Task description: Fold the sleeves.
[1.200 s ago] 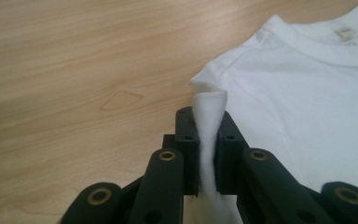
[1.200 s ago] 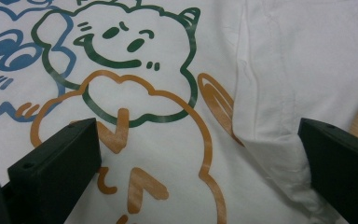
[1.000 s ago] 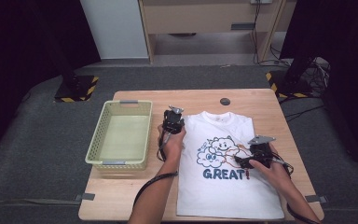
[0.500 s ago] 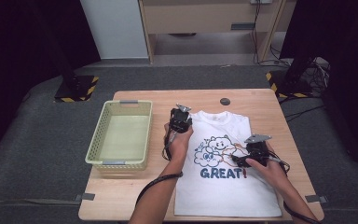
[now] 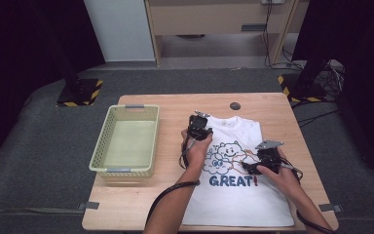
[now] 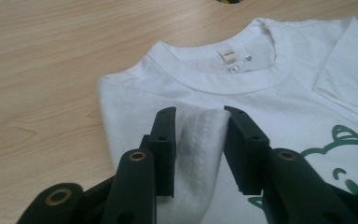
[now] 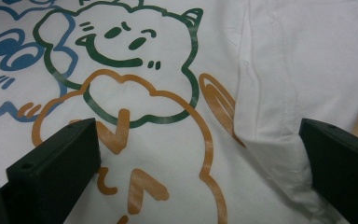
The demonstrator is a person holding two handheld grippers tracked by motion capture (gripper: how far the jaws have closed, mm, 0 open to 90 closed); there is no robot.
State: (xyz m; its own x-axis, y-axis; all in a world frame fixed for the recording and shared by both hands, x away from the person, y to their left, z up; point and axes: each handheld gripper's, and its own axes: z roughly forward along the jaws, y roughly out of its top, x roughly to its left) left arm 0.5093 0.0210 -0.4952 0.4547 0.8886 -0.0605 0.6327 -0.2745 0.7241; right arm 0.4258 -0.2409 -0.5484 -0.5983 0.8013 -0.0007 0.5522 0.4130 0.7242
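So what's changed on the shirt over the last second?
The left gripper carried the shirt's left sleeve inward over the T-shirt, so that side is now folded in. Its jaws have just been opening, and the folded sleeve lies slack between them. The right gripper kept its place over the print, jaws wide. The basket stayed put.

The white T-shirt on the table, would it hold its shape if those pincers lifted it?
Probably not. The T-shirt lies flat with soft folds, so it likely droops. A ridge of fabric bunches between the left gripper jaws, suggesting thin, light, floppy cloth that grips easily.
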